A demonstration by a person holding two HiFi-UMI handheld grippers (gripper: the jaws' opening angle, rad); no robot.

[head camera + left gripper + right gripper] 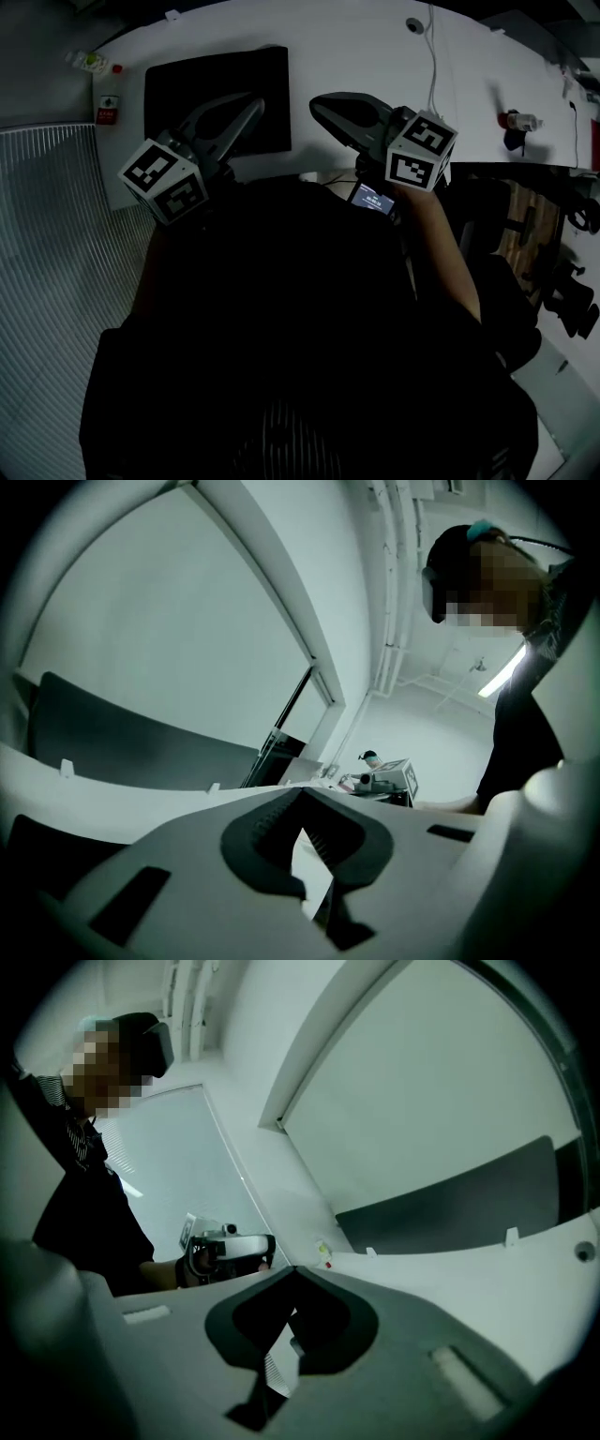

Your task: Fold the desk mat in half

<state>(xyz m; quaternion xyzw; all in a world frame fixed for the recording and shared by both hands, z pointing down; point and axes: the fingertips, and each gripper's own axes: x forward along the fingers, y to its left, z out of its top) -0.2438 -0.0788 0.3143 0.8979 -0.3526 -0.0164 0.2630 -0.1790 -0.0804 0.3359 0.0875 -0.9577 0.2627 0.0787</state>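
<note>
The black desk mat (216, 94) lies flat on the white table (375, 56), towards its left end. My left gripper (255, 105) hovers over the mat's near right part, its jaws shut and empty; in the left gripper view the fingertips (302, 791) meet at a point. My right gripper (317, 103) hangs over bare table just right of the mat, also shut on nothing, and the right gripper view shows its jaws (293, 1269) closed together. Each gripper view points level across the table and misses the mat.
A small bottle (89, 63) and a red-marked box (109, 111) sit beyond the table's left end. A cable (434, 56) and a round puck (414, 25) lie at the far right. A chair (562, 272) stands to the right. A dark panel (469, 1204) backs the table.
</note>
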